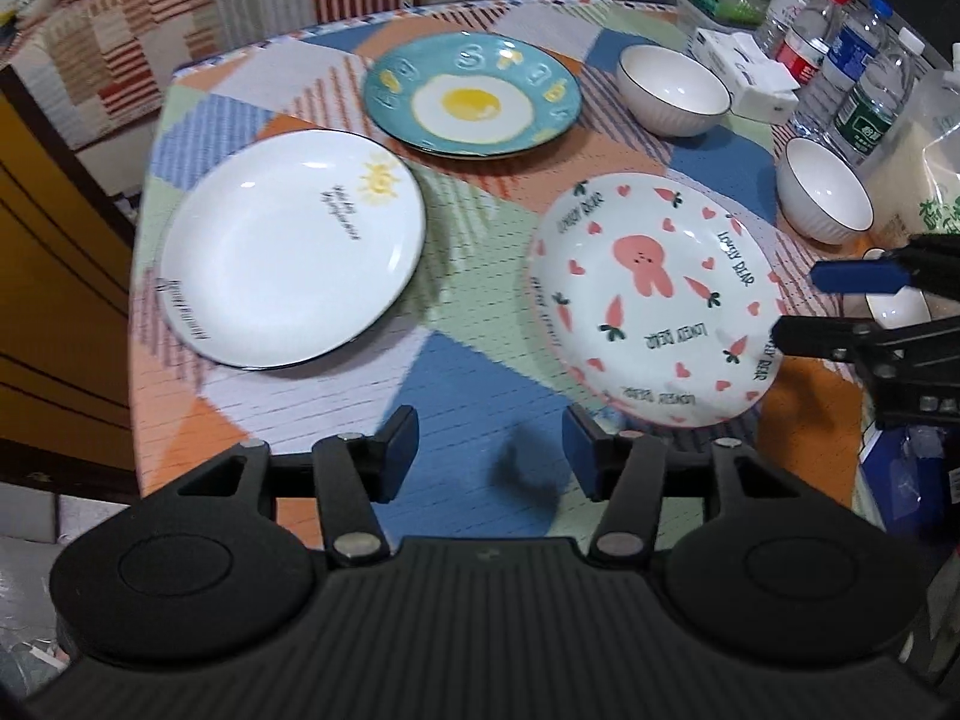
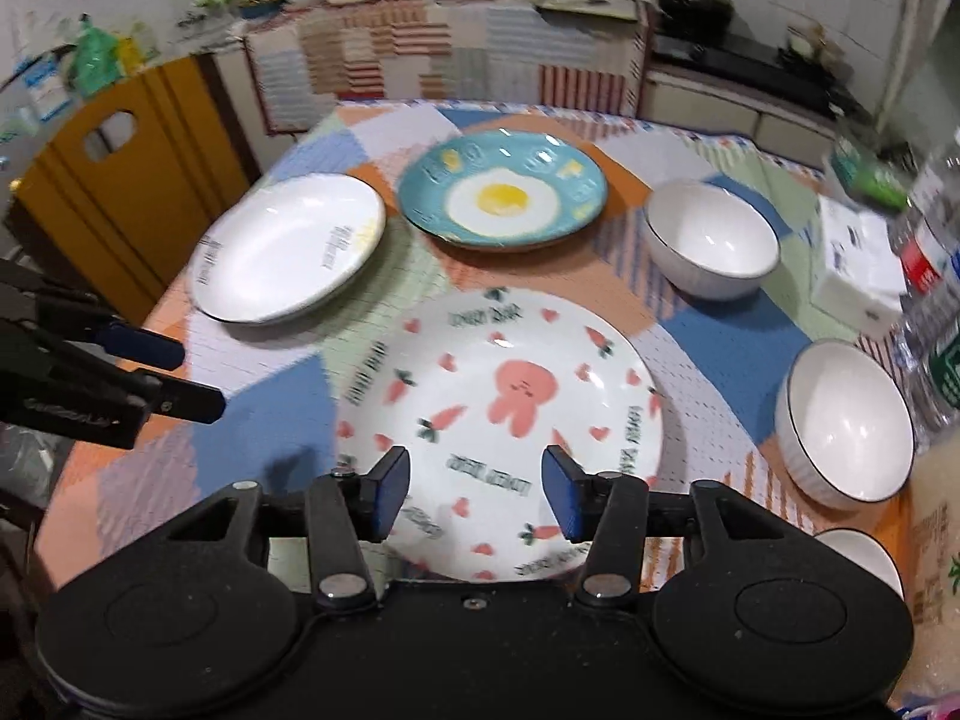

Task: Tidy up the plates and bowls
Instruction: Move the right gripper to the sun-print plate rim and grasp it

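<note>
Three plates lie on the patchwork tablecloth: a white sun plate (image 1: pixel 288 246) (image 2: pixel 288 246) at the left, a blue fried-egg plate (image 1: pixel 474 93) (image 2: pixel 503 195) at the back, and a pink bunny plate (image 1: pixel 654 294) (image 2: pixel 498 426) in front. Two white bowls (image 1: pixel 675 89) (image 1: pixel 825 189) stand at the right, also in the right wrist view (image 2: pixel 711 237) (image 2: pixel 846 420). A third bowl's rim (image 2: pixel 864 552) shows low right. My left gripper (image 1: pixel 489 450) is open and empty above the cloth. My right gripper (image 2: pixel 477 489) is open above the bunny plate's near edge.
Several water bottles (image 1: pixel 840 66) and a white box (image 1: pixel 750 69) stand at the table's right side. A bag of rice (image 1: pixel 924 180) is at the far right. A yellow chair back (image 2: pixel 114 180) stands left of the table. A kitchen counter runs behind.
</note>
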The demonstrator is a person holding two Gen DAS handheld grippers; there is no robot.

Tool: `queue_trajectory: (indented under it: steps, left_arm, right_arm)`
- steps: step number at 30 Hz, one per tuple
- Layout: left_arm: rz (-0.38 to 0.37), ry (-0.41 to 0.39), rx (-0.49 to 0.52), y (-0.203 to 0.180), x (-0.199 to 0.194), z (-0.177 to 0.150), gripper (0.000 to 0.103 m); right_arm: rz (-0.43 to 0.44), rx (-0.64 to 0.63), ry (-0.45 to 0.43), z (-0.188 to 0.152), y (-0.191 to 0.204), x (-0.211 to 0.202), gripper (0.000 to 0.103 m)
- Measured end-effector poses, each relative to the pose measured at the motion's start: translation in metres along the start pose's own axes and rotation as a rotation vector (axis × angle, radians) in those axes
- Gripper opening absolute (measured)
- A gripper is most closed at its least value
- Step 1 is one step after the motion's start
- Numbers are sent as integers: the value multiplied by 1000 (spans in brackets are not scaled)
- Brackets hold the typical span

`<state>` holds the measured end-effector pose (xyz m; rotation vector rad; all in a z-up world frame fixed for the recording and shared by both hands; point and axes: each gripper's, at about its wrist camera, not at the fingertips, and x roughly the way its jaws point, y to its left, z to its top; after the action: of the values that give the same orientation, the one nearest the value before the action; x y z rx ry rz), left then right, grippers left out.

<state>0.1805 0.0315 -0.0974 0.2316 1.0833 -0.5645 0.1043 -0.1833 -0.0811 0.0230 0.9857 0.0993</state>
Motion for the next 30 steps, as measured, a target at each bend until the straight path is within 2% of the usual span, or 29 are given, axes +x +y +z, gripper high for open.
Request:
queue_trajectory:
  steps: [2, 9, 13, 15, 17, 20, 24, 26, 27, 30]
  left_arm:
    - [19, -12, 2, 6, -8, -4, 59]
    - [36, -69, -61, 38, -34, -14, 60]
    - [44, -70, -74, 60, -34, -17, 60]
    - [71, -68, -91, 74, -30, -18, 60]
    - [84, -84, -107, 87, -26, -18, 61]
    - [82, -108, -135, 106, -22, -15, 67]
    - [131, -167, -146, 124, -18, -7, 73]
    - [143, -208, -172, 135, -15, -3, 73]
    - [150, -218, -182, 139, -12, 0, 76]
    - [193, -210, -230, 151, -1, 10, 79]
  right_arm:
    - [28, -19, -33, 2, 6, -10, 60]
    - [128, -165, -157, 16, 45, -36, 60]
    - [229, -222, -193, 35, 60, -26, 62]
    - [243, -275, -217, 48, 66, -8, 65]
    - [232, -288, -218, 64, 69, 12, 65]
    - [234, -242, -221, 83, 64, 40, 65]
    - [279, -210, -240, 96, 54, 65, 66]
    - [317, -201, -211, 101, 50, 78, 66]
    - [319, -188, -188, 103, 49, 85, 66]
    - [356, -146, -85, 110, 48, 111, 66]
